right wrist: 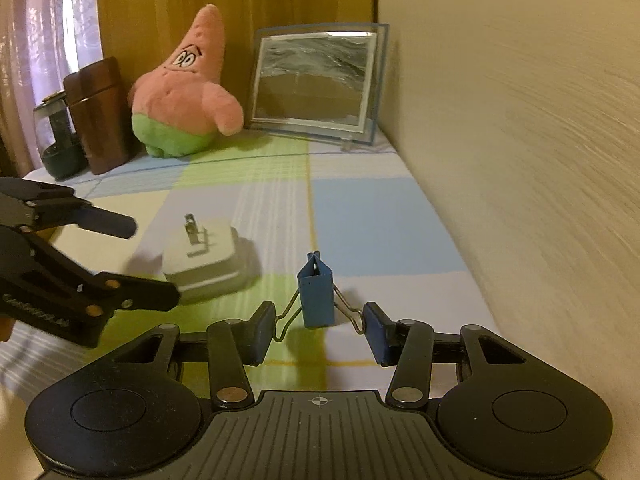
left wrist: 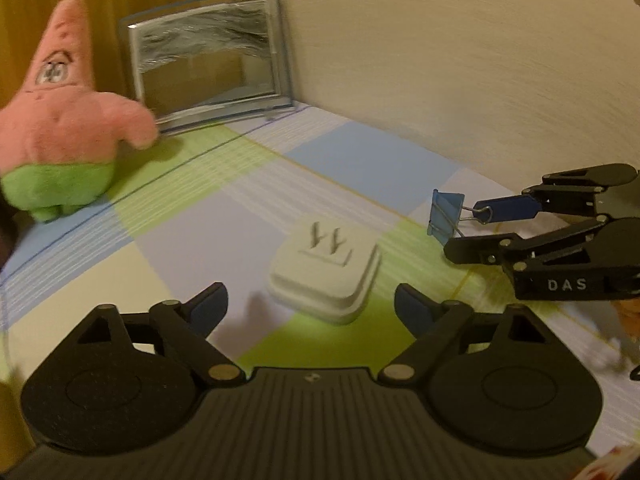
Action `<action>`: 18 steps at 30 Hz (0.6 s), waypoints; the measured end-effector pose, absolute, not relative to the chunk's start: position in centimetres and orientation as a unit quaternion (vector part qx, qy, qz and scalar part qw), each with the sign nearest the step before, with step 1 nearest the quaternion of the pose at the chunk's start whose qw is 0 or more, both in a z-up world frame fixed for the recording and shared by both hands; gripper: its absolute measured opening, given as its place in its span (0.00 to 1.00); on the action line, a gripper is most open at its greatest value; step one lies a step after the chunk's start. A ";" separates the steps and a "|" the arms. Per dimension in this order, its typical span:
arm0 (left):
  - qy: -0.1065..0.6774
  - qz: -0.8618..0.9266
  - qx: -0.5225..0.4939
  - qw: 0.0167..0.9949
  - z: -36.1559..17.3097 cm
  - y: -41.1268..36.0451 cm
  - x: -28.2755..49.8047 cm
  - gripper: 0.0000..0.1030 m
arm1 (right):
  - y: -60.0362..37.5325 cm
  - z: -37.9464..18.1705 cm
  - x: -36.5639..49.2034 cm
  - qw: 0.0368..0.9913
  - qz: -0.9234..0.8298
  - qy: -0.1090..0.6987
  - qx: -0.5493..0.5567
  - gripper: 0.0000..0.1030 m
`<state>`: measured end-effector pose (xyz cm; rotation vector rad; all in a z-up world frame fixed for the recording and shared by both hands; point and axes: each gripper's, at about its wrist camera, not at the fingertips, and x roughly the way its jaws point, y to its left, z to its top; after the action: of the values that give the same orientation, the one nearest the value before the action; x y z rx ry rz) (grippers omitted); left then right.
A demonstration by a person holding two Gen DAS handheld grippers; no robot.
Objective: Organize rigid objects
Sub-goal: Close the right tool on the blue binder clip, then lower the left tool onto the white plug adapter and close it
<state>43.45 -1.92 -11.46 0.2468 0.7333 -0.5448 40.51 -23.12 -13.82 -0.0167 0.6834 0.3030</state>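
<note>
A white plug adapter [left wrist: 326, 272] lies prongs-up on the checked cloth, just ahead of my open, empty left gripper [left wrist: 311, 307]. It also shows in the right wrist view [right wrist: 206, 262]. A blue binder clip [right wrist: 316, 296] stands between the fingers of my right gripper [right wrist: 319, 334], whose pads press on its two wire handles. From the left wrist view the clip [left wrist: 446, 214] is to the right of the adapter, held by the right gripper [left wrist: 472, 228]. The left gripper [right wrist: 154, 262] reaches in from the left in the right wrist view.
A pink plush star [right wrist: 186, 88] and a glass-framed picture [right wrist: 318, 82] stand at the back of the surface. A brown container [right wrist: 100, 116] and a dark jar [right wrist: 60, 140] stand at the back left. A beige wall [right wrist: 520, 160] runs along the right.
</note>
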 end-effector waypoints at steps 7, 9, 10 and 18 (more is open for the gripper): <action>0.333 -0.265 0.152 0.892 -12.6 -3.4 45.0 0.83 | -24.5 -14.1 39.7 0.929 0.141 0.342 -0.001 0.44; 0.336 -0.276 0.146 0.889 -12.5 -3.5 45.6 0.80 | -24.8 -14.2 39.5 0.929 0.139 0.344 0.001 0.44; 0.338 -0.279 0.148 0.887 -12.4 -3.6 45.8 0.79 | -24.9 -14.2 39.4 0.928 0.138 0.345 0.002 0.44; 0.356 -0.271 0.157 0.880 -12.4 -3.6 45.2 0.60 | -24.7 -14.1 39.1 0.926 0.142 0.350 0.007 0.44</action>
<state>45.25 -3.63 -12.38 0.3275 0.7412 -0.5653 39.12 -24.69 -14.08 0.0144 0.7170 0.2909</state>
